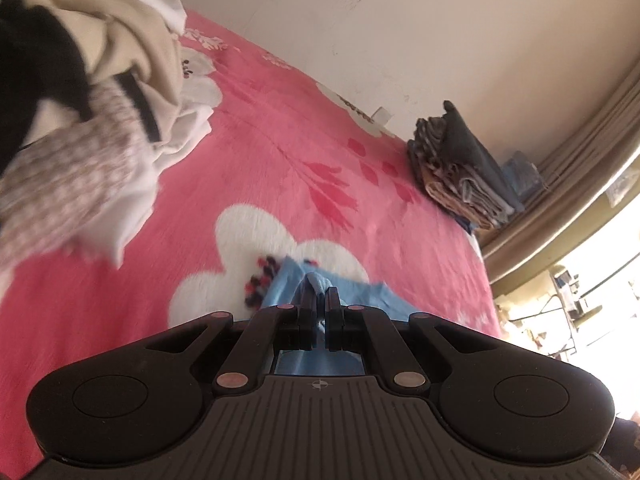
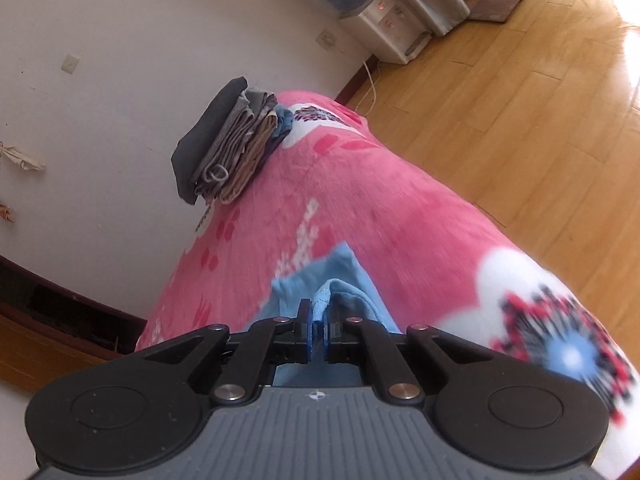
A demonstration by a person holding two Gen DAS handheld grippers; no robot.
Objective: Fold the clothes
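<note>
Grippers [image 1: 320,294] [image 2: 317,312] pinching soft blue cloth [image 2: 320,276]

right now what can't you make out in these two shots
- Light blue garment: mostly hidden under the left gripper in the left wrist view, and under the right gripper in the right wrist view; its type is unclear.
- Unfolded pile: motion-blurred and cut by the left wrist view's left edge.
- Folded stack: too small to count items.
- Blanket: pattern smeared by blur.

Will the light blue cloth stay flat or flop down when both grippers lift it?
Probably flop: the light blue cloth bunches softly where the right gripper and left gripper pinch it. It looks thin, so likely light.
</note>
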